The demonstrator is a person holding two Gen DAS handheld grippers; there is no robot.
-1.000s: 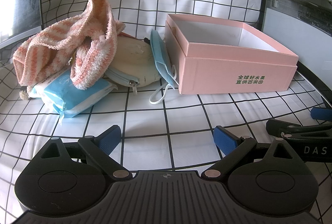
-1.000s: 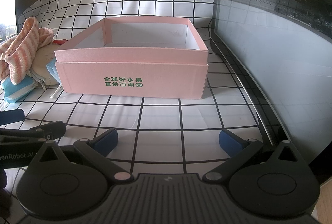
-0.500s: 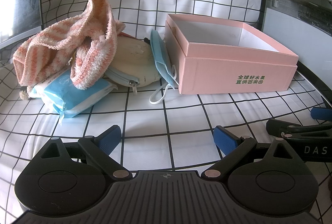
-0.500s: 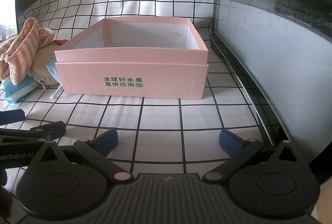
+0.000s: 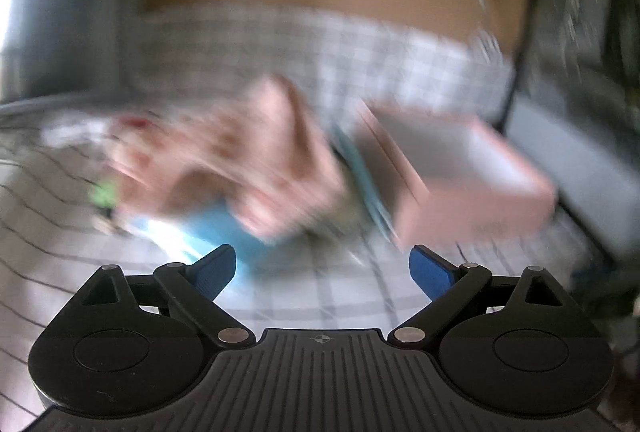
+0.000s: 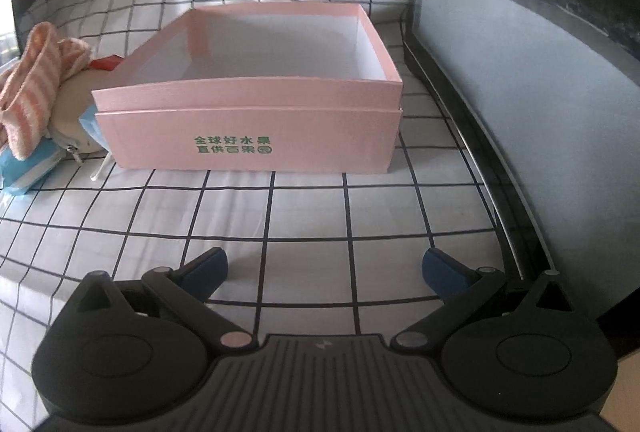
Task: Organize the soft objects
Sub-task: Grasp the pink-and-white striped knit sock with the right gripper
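Task unstarted: box [image 6: 256, 119] empty, towel [image 6: 30, 87] and pile beside its left wall, both grippers' jaws open, holding nothing.

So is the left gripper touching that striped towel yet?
Apart. The left wrist view is blurred, yet the open left gripper shows bare checked cloth between its fingertips, and the striped towel lies beyond them.

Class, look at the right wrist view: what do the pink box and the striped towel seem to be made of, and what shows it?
Box: probably matte paperboard, given its thin straight walls, crisp edges, plain white inside and printed green characters.
Towel: likely terry or fleece cloth, given its fuzzy pile, pink and white stripes and limp folds over the pile beside the box.
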